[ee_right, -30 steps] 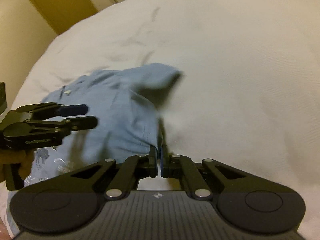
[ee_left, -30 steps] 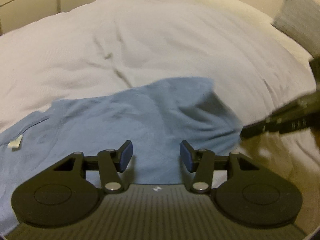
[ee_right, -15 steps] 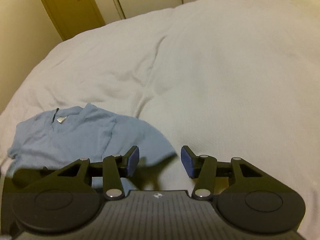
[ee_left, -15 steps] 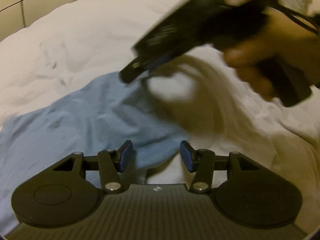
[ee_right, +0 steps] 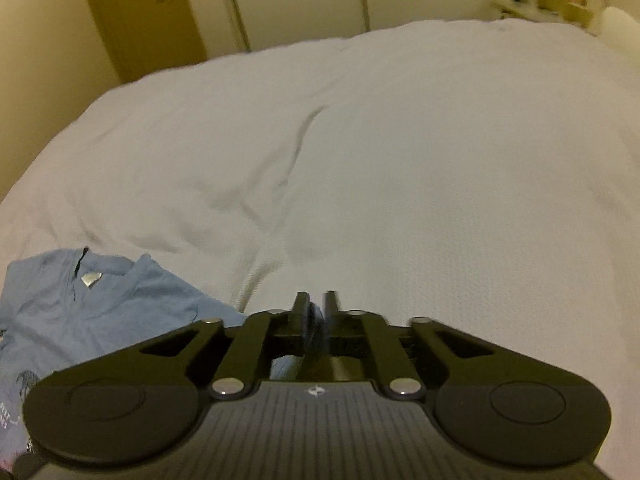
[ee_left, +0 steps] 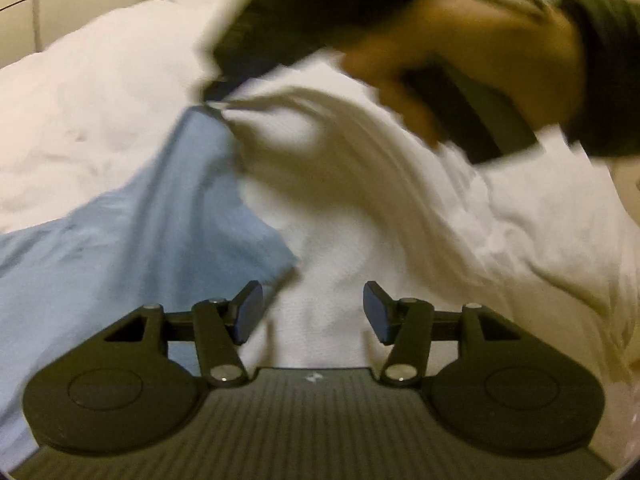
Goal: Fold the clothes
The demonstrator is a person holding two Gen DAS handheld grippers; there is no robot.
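Blue shirt lying rumpled on the white bed, one corner being pinched and lifted by the right gripper, jaws nearly together, while the left gripper is hovering wide open, holding nothing; the raised corner should be carried across taut and level, avoiding bunching.

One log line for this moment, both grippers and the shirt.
left hand-held gripper: open, empty | right hand-held gripper: shut, pinching blue shirt edge, lifted | white bedcover: under shirt
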